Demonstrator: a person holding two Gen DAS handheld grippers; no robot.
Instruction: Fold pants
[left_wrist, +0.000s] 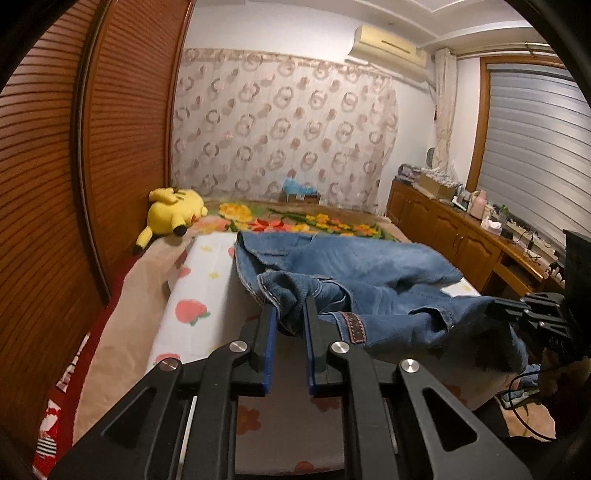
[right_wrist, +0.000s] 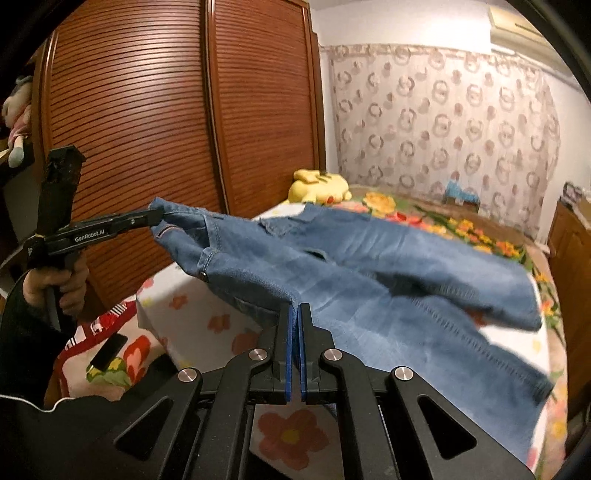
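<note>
Blue denim pants (left_wrist: 354, 280) hang stretched in the air over the bed, held at two points of the waistband. My left gripper (left_wrist: 290, 308) is shut on a bunched corner of the waistband near the brown label. My right gripper (right_wrist: 295, 310) is shut tight on the waistband edge, with the legs trailing away to the right over the bed (right_wrist: 424, 295). The left gripper also shows in the right wrist view (right_wrist: 157, 218), gripping the far waist corner. The right gripper shows at the right edge of the left wrist view (left_wrist: 495, 314).
The bed has a white flowered sheet (left_wrist: 207, 280) and a bright floral blanket (left_wrist: 314, 219). A yellow plush toy (left_wrist: 173, 212) lies by the brown slatted wardrobe doors (left_wrist: 122, 147). Wooden cabinets (left_wrist: 454, 232) with clutter stand on the right. A patterned curtain (left_wrist: 288, 129) hangs behind.
</note>
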